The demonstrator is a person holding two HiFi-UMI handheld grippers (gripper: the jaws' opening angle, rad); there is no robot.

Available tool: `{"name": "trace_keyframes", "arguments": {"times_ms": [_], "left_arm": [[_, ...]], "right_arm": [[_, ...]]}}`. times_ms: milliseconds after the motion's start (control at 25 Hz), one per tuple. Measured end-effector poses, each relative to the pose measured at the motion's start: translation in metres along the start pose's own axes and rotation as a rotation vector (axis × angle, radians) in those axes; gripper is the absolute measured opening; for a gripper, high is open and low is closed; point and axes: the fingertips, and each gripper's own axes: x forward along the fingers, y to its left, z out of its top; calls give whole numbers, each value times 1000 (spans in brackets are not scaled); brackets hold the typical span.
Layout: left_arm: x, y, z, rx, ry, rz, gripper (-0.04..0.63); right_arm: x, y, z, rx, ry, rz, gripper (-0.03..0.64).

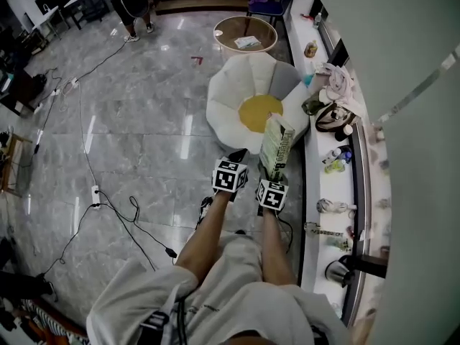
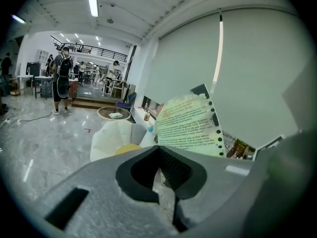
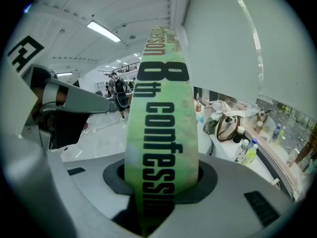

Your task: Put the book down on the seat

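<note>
We hold the book point(image 3: 158, 108) upright in the right tongs point(image 3: 158, 192), which pinch its lower end. Its glossy green spine carries bold black lettering. It hangs in the air just short of the seat point(image 1: 233, 92), a soft white chair shaped like petals round a yellow cushion point(image 1: 257, 112). The left tongs point(image 2: 166, 182) are pressed together on nothing, just beside the book. Right of the seat runs a long white bench point(image 1: 320, 182) with bottles point(image 1: 335, 155), a bag point(image 1: 332, 115) and crumpled cloth point(image 1: 338, 81). Beyond stands 1 round glass-topped table point(image 1: 245, 33) on the glossy marble floor point(image 1: 129, 121).
</note>
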Motion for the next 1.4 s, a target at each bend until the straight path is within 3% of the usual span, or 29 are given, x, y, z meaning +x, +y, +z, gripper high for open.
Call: {"name": "trace_keyframes", "arguments": {"times_ms": [400,640,800,1000,1160,1400], "left_arm": [[30,56,28,-6,50,-70,9],[43,79,40,8,74,-152,9],[44,107,36,-40,87,-187,9],[46,147,14,-63,141,-173,9],[38,172,20,-78,118,-150,9],[27,206,20,-113,134,-121,9]], "right_arm": [[41,16,35,23,20,-54,160],[49,20,35,86,37,-157,160],[55,29,27,138,45,-208,160],[73,41,12,189,64,-214,160],[85,50,11,195,61,-198,160],[113,62,33,225,34,-169,161]]}}
